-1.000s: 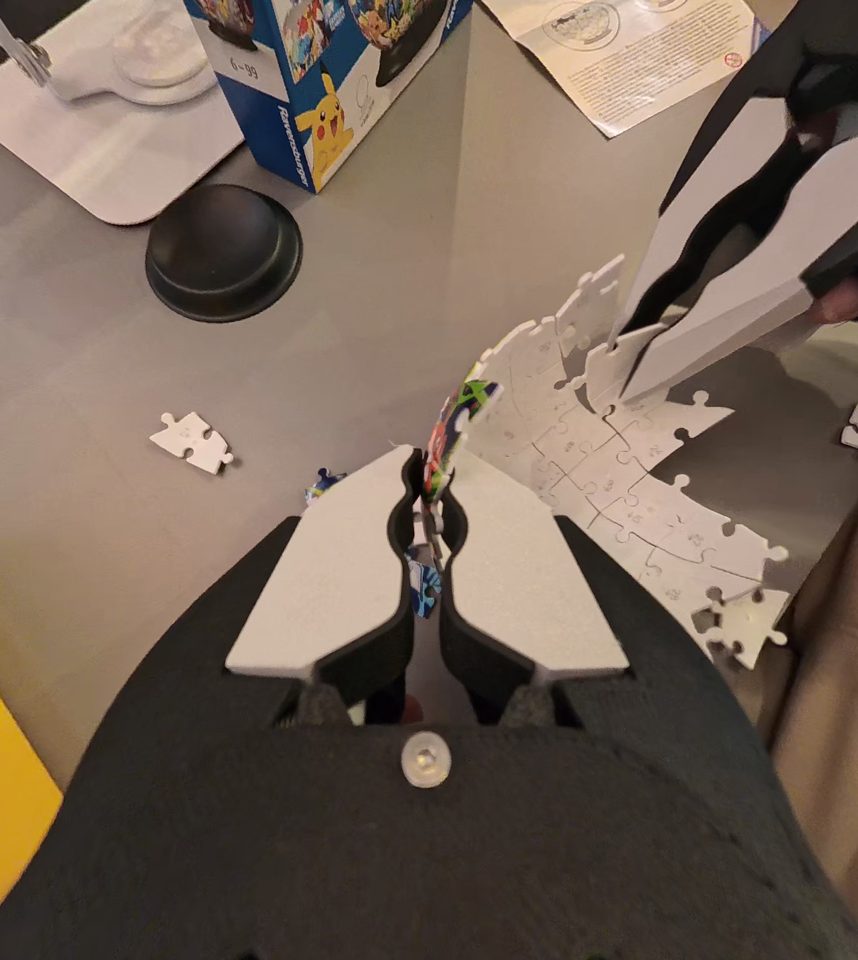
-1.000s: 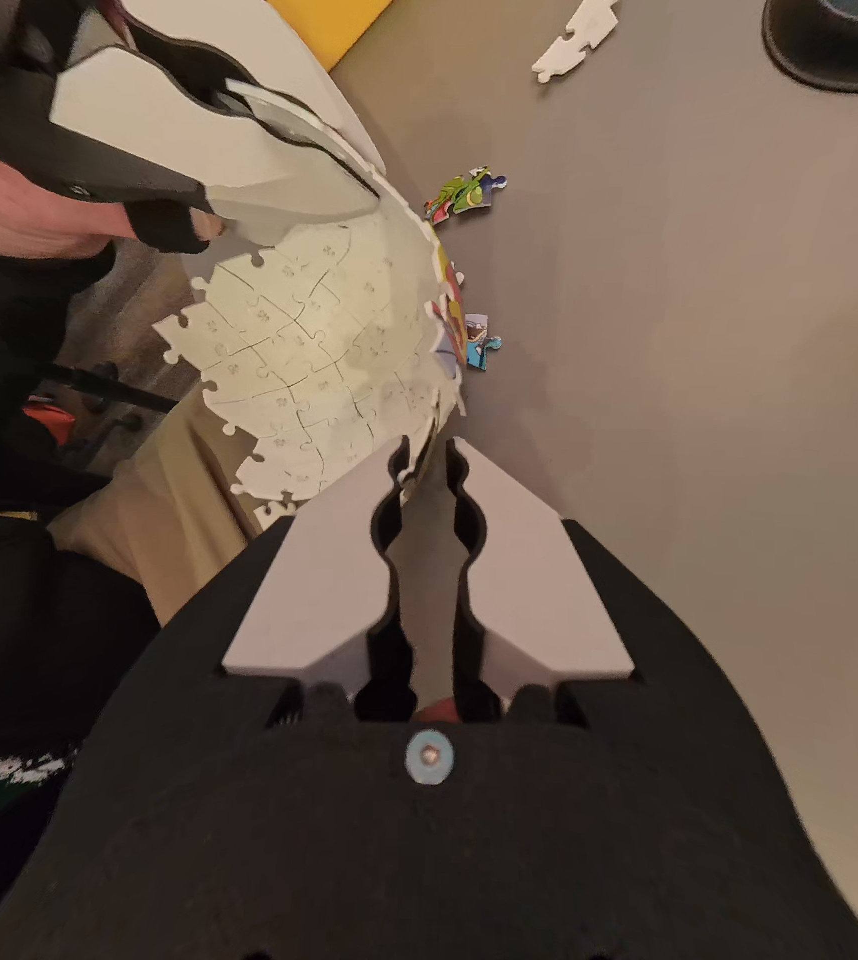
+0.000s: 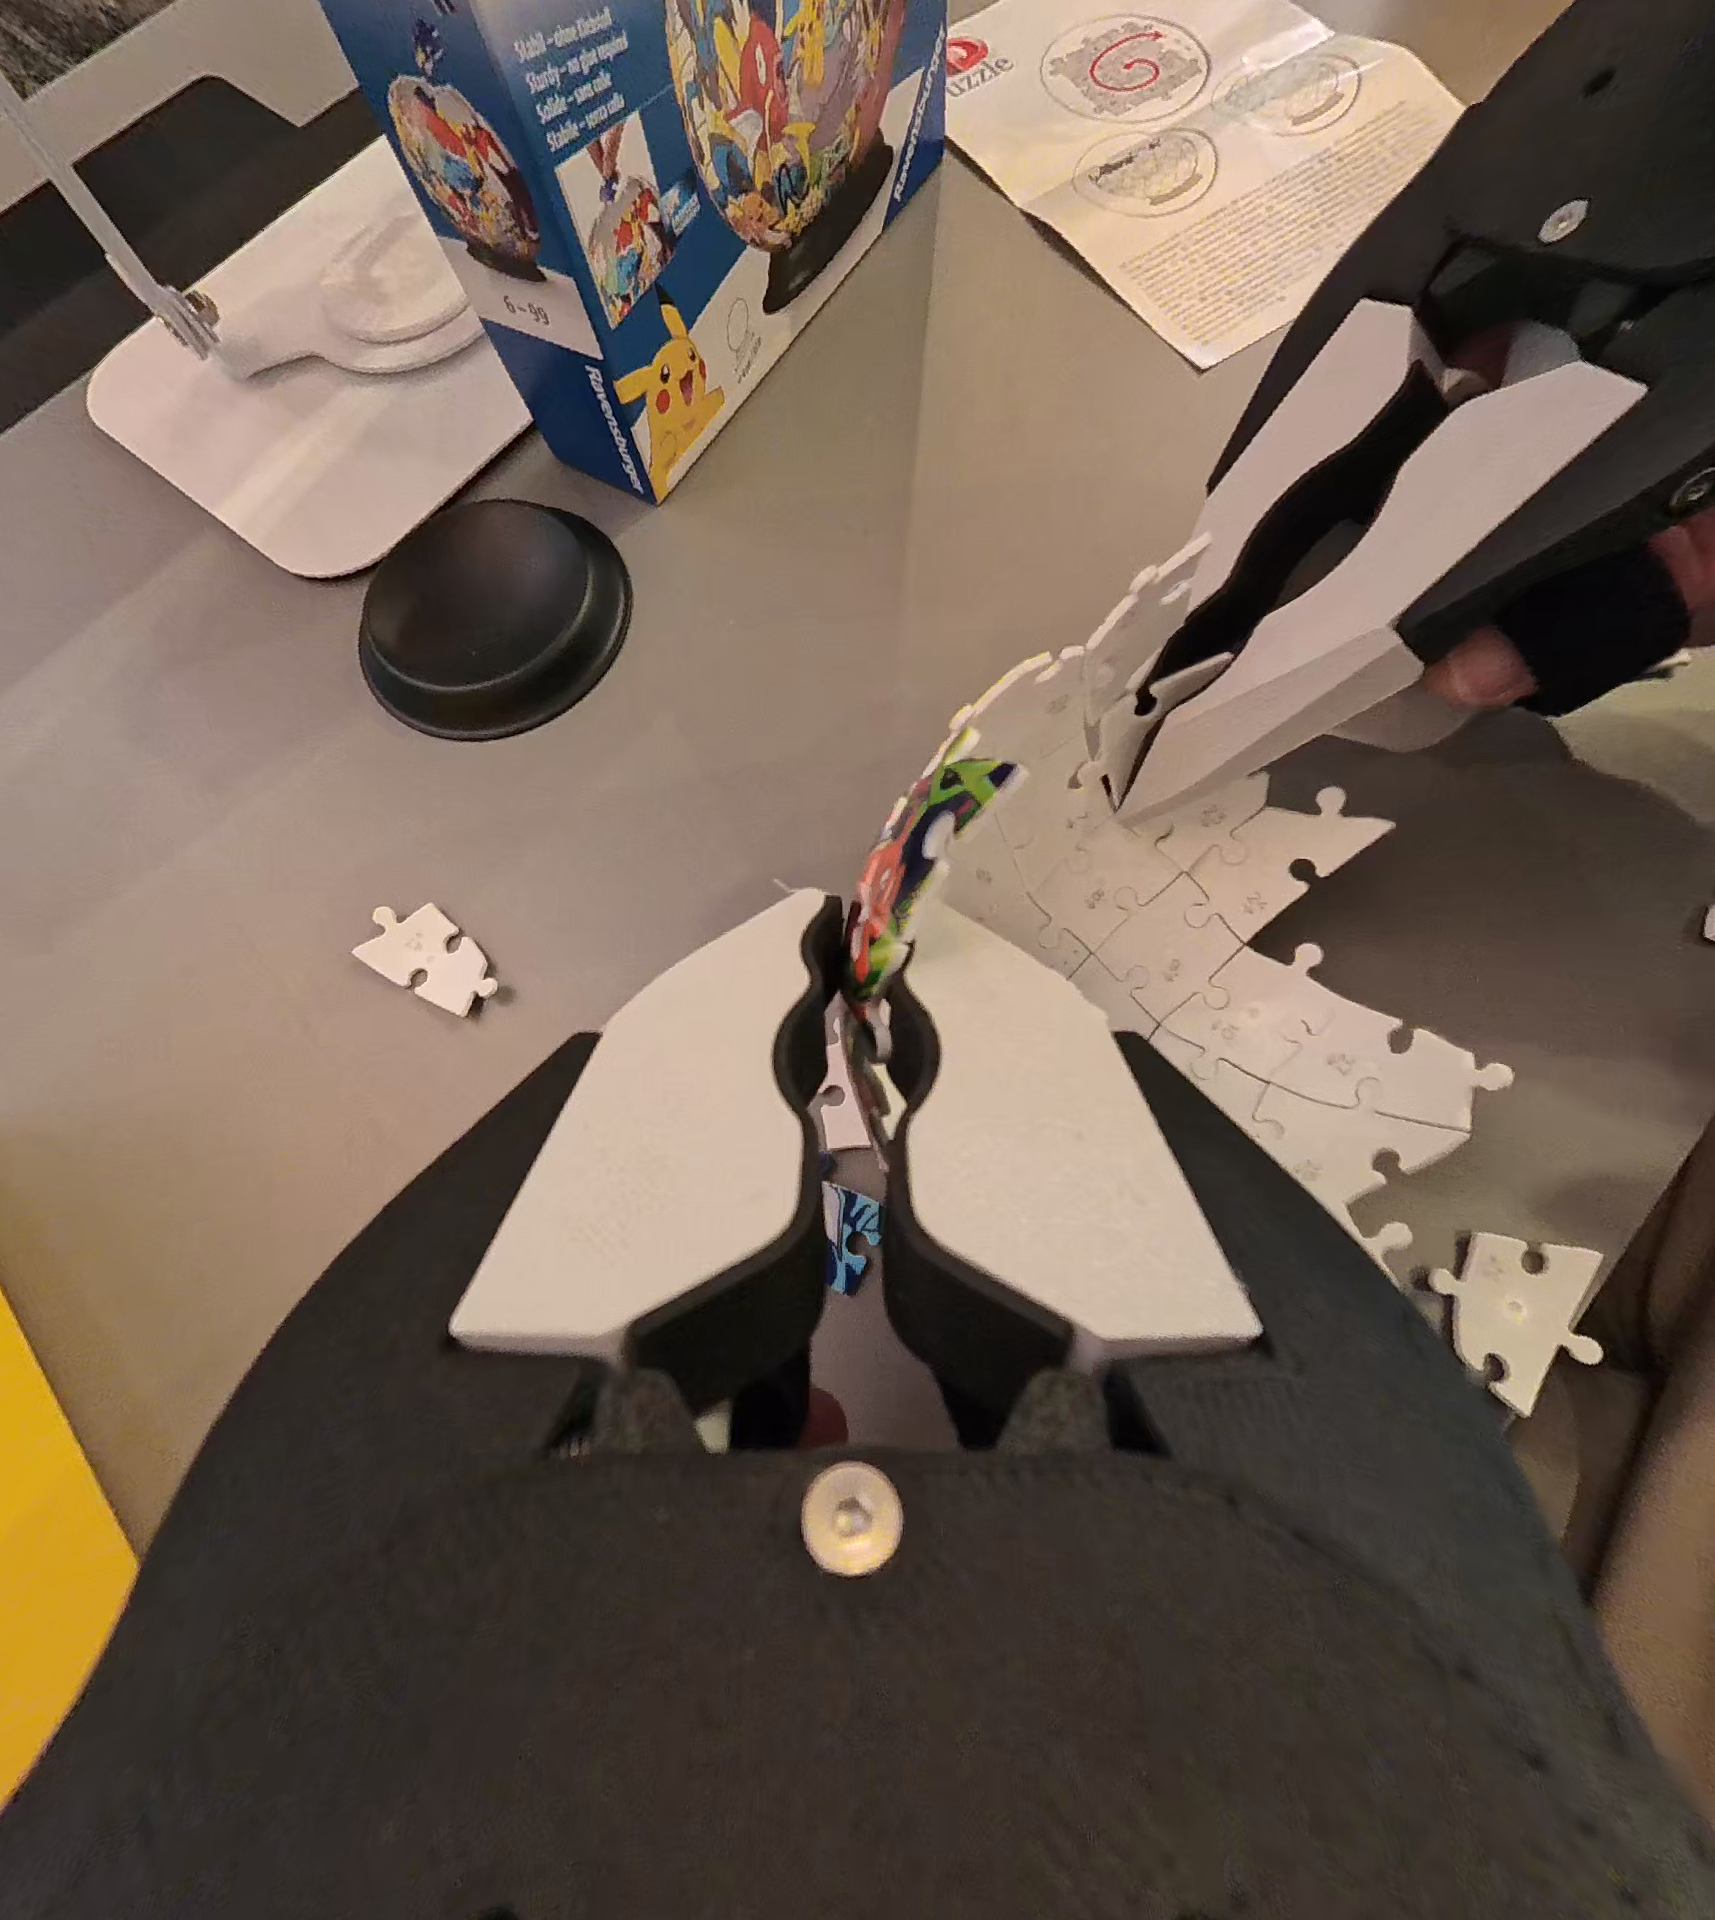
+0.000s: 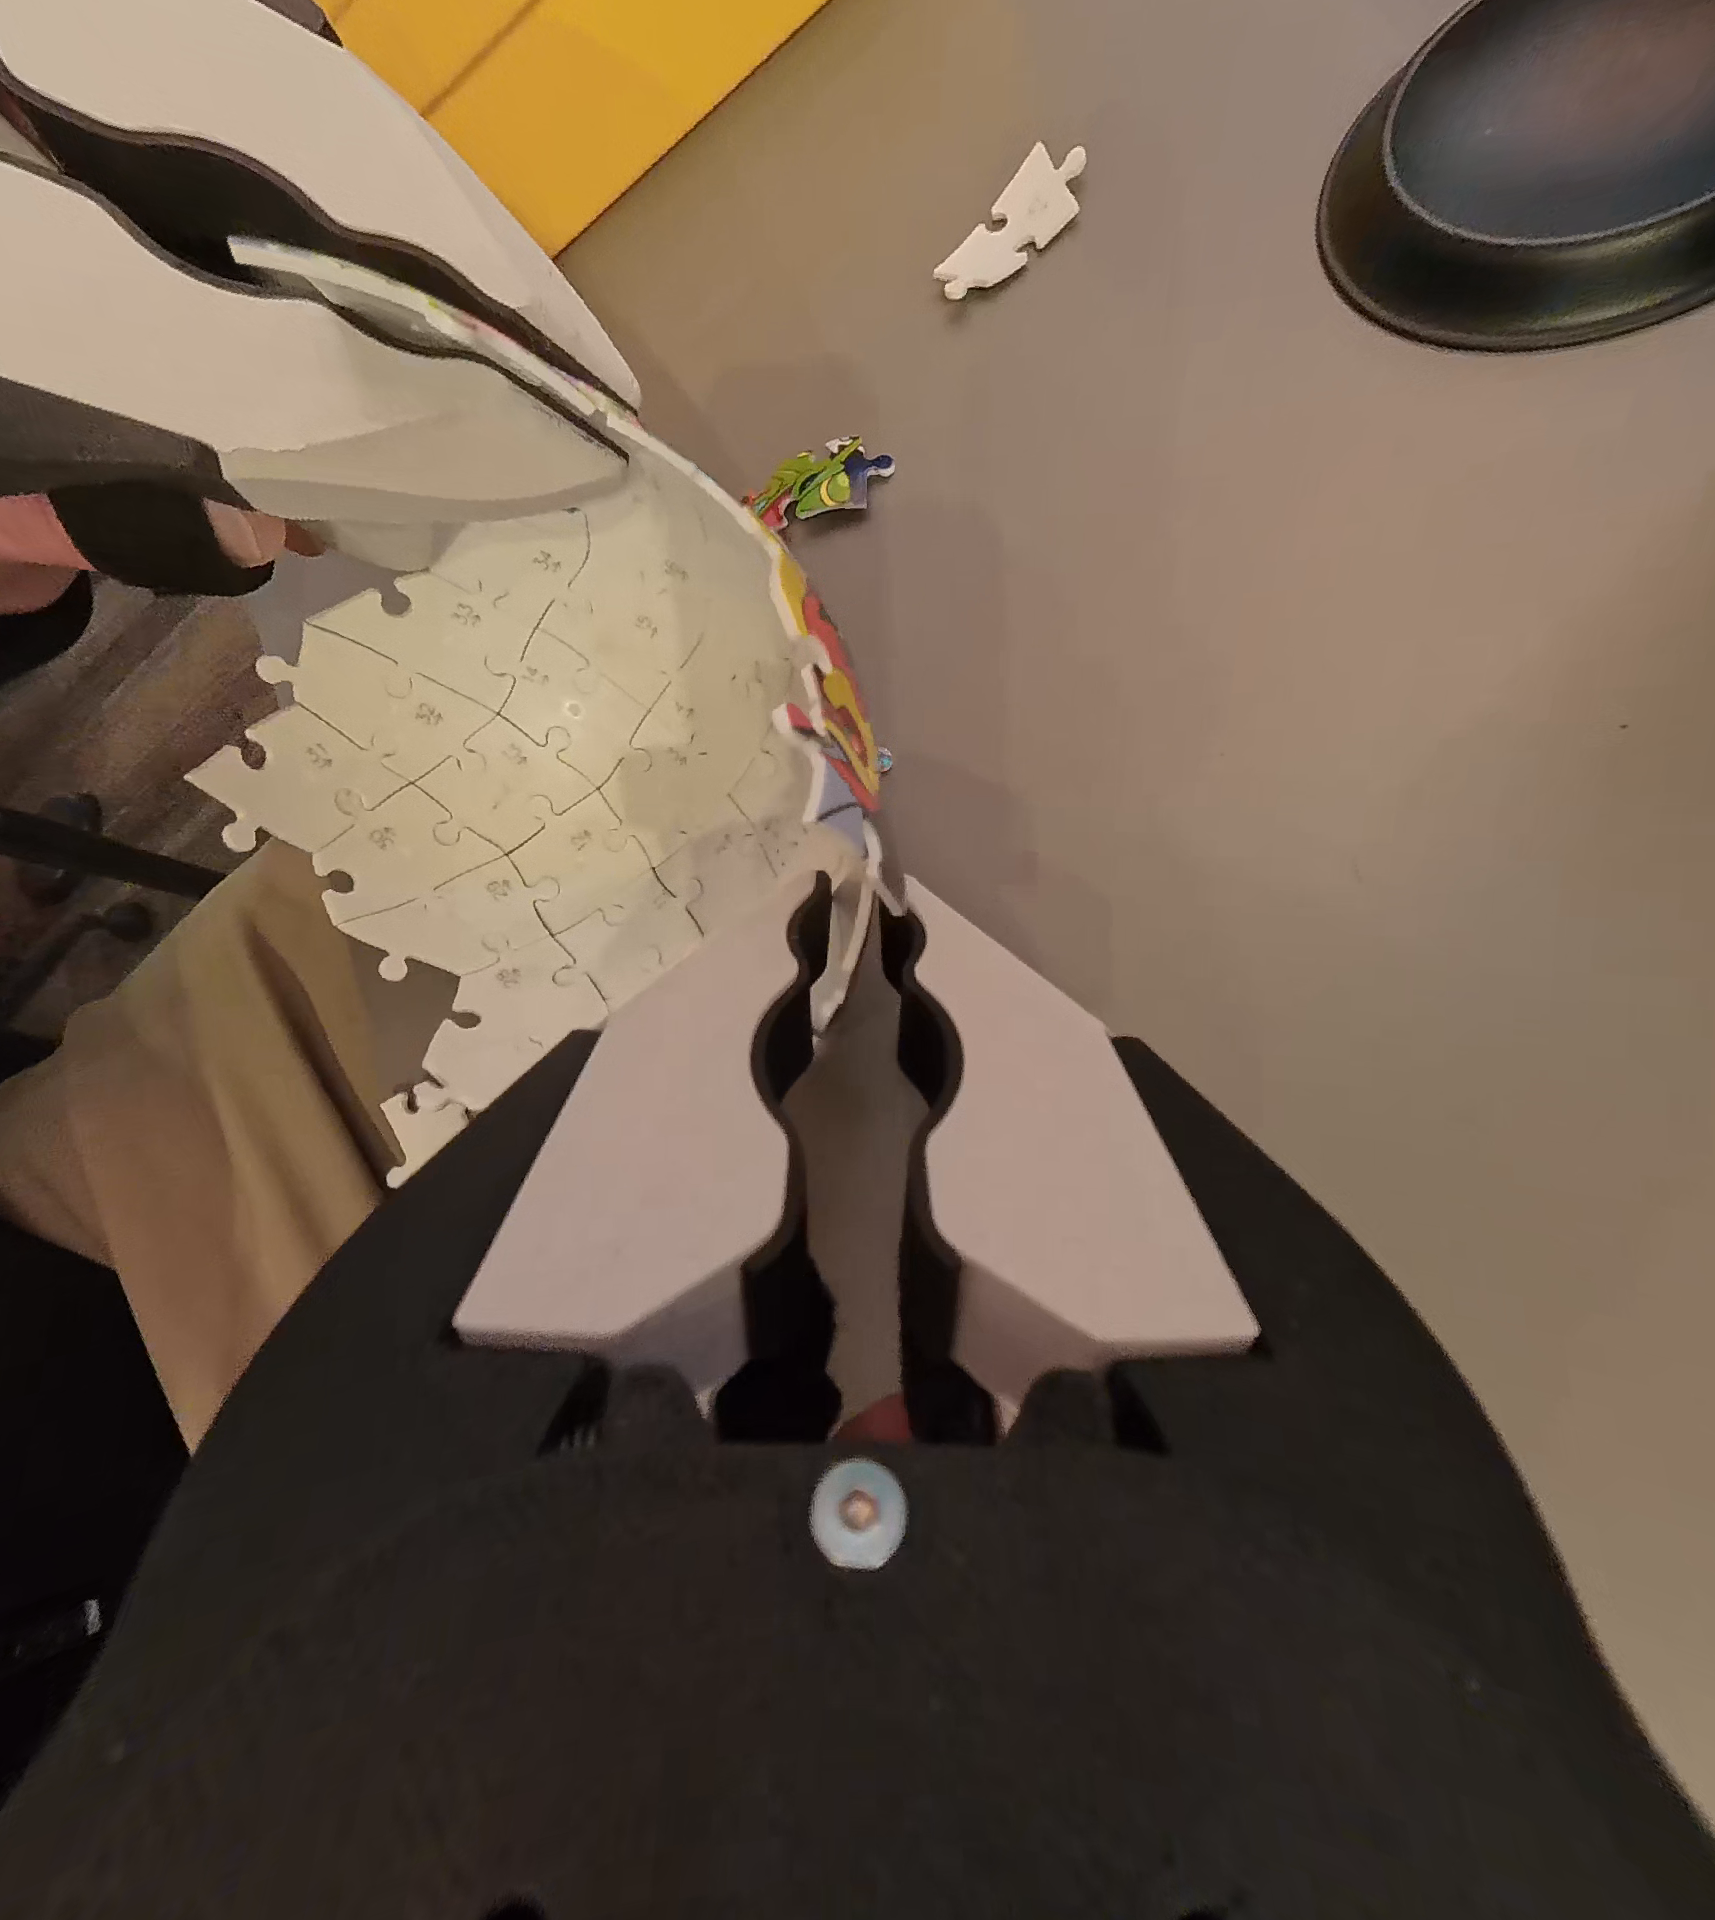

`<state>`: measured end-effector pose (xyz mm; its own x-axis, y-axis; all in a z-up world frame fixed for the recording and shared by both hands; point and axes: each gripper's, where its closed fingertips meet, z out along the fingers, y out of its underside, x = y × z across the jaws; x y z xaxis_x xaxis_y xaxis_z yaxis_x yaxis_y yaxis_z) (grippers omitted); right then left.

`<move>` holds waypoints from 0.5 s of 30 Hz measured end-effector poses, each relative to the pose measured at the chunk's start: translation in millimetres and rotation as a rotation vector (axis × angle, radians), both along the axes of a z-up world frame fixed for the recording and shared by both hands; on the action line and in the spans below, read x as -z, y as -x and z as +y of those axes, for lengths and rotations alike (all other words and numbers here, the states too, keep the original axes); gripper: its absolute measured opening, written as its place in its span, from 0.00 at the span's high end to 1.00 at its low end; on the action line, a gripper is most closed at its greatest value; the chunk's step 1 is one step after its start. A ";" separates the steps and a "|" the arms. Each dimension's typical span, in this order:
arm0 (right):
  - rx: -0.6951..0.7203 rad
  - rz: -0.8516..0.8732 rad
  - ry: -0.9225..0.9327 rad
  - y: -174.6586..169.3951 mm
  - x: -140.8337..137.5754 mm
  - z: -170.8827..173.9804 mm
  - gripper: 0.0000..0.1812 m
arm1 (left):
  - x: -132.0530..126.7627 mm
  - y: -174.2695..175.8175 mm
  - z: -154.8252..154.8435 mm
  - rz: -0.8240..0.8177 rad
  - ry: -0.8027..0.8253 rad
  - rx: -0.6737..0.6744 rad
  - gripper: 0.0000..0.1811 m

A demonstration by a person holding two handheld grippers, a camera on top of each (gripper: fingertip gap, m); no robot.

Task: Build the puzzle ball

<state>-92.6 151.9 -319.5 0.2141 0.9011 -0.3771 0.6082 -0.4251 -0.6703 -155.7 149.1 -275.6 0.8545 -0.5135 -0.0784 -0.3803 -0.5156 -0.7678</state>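
**Inspector:** While the left claw [image 3: 868, 940] pinches the curved puzzle shell [image 4: 541, 748] at its coloured rim, the right claw [image 4: 858, 914] grips the opposite edge, above the desk [image 3: 209, 810]. Judged under half built.

**Clerk:** Differences?

**Inspector:** Left view alone shows box [image 3: 645, 208], leaflet [image 3: 1196, 177]; loose pieces [image 3: 427, 956] remain.

one half-built puzzle shell [image 3: 1185, 935], five loose pieces, one black stand [image 3: 494, 623], one box [image 3: 645, 208], one leaflet [image 3: 1196, 156]

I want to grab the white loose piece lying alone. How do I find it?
Find the black round stand on the grey table. Nearer the left gripper lies a white double piece, blank side up, apart from the curved puzzle shell.
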 end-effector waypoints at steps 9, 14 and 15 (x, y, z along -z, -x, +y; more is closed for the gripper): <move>0.002 -0.012 0.026 -6.6 -1.0 1.4 0.85 | -2.5 4.7 2.6 -0.065 -0.015 -0.054 0.97; 0.022 0.008 0.060 -6.0 -2.3 1.1 0.86 | -2.0 8.6 4.7 -0.136 -0.030 -0.121 0.97; 0.023 0.012 0.064 -5.4 -2.2 0.6 0.86 | -2.9 8.9 5.3 -0.139 -0.040 -0.134 0.97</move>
